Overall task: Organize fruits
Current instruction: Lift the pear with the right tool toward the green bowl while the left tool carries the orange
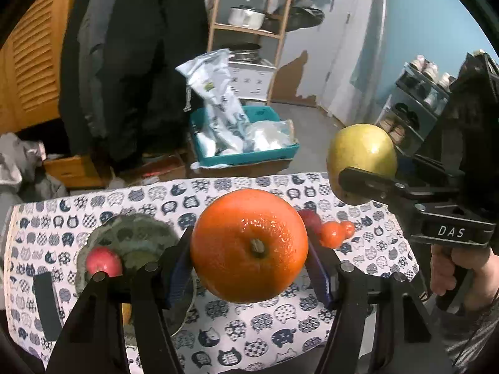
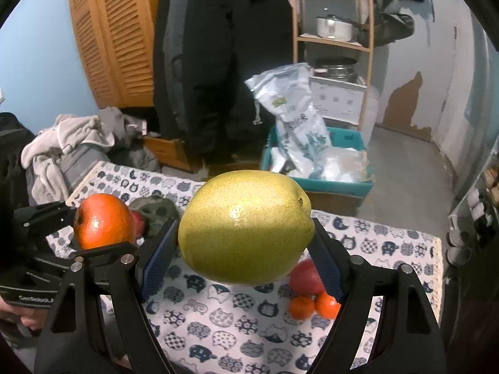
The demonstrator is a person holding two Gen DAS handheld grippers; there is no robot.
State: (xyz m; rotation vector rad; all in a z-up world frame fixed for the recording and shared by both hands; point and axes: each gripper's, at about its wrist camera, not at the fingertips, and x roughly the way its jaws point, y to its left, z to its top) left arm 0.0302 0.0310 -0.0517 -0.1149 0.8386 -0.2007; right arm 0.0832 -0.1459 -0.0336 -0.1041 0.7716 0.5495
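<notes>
My left gripper (image 1: 249, 260) is shut on a large orange (image 1: 249, 244) and holds it above the cat-print table (image 1: 265, 321). My right gripper (image 2: 244, 249) is shut on a yellow-green pear (image 2: 246, 227), also held above the table; it shows in the left wrist view (image 1: 361, 152) at the right. A grey-green bowl (image 1: 137, 233) sits at the table's left with a red apple (image 1: 103, 261) in it. A red apple (image 2: 307, 275) and two small tangerines (image 2: 313, 307) lie on the table at the right.
Beyond the table's far edge stands a teal bin (image 1: 246, 152) with plastic bags, a wooden shelf (image 1: 249, 28) with pots, and a person in dark clothes (image 1: 134, 62). A shoe rack (image 1: 414, 106) is at the right. A pile of clothes (image 2: 71, 146) lies at the left.
</notes>
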